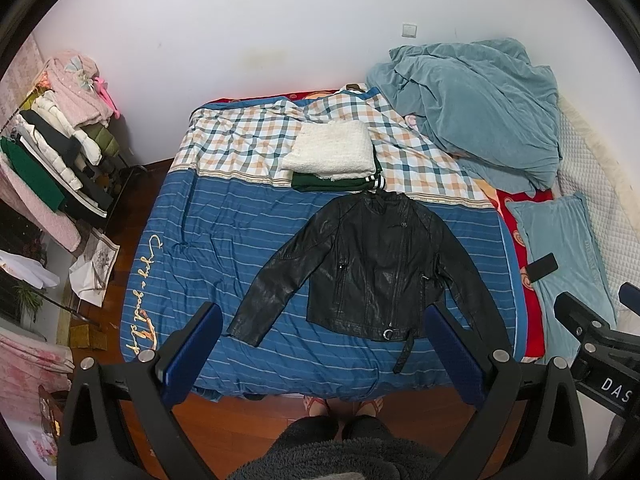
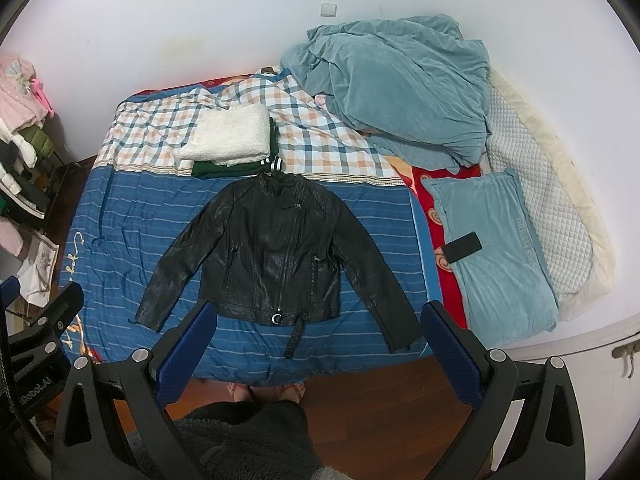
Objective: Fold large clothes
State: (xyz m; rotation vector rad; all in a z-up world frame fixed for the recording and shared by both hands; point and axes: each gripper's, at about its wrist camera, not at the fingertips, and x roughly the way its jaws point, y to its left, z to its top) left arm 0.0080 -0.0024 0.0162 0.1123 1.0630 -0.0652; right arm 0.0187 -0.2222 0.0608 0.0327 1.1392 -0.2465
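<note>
While the black leather jacket (image 1: 372,268) (image 2: 272,248) is laid flat, sleeves spread, near the bed's (image 1: 192,240) (image 2: 132,208) front edge, both grippers are held wide and empty above it: left gripper (image 1: 324,348), right gripper (image 2: 320,344). Behind its collar, a folded white knit (image 1: 330,150) (image 2: 228,136) is stacked on a green garment (image 1: 332,182) (image 2: 224,169).

Black jaws, blue pads (image 1: 192,354)

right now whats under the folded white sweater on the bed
A folded dark green garment with striped trim lies under the white sweater; most of it is covered, so its type is unclear.
</note>
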